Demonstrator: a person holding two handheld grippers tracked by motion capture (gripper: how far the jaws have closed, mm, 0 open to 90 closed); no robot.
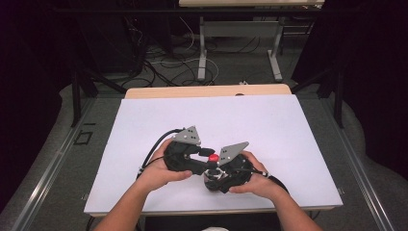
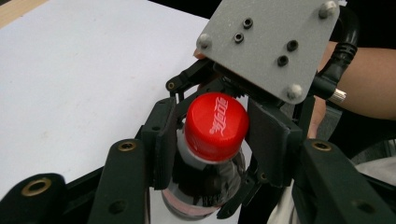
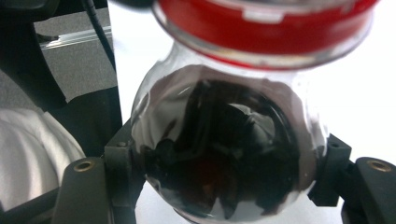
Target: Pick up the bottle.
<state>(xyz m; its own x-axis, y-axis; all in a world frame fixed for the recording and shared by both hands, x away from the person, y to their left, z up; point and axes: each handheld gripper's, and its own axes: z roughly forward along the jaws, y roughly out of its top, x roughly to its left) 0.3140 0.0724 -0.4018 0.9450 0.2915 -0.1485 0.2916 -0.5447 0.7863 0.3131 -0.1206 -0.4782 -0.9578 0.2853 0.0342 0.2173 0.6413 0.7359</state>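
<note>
**Two hand-held grippers share one small cola bottle**

A person's two hands meet near the front edge of a white-topped bench point(image 1: 144, 125), each working a black two-jaw gripper. Between them stands a small clear plastic bottle of dark cola with a red screw cap point(image 2: 215, 125), upright or nearly so.

The right gripper point(image 3: 224, 186) has its fingers pressed against either side of the bottle's rounded body, low down, seemingly to steady it. The left gripper point(image 2: 212, 140) comes in higher, its fingers narrowed around the cap and neck and at least close against the cap; whether they truly pinch it I cannot tell for certain.

This body-and-cap pairing suggests, as a judgement, that the cap is about to be twisted.
</note>
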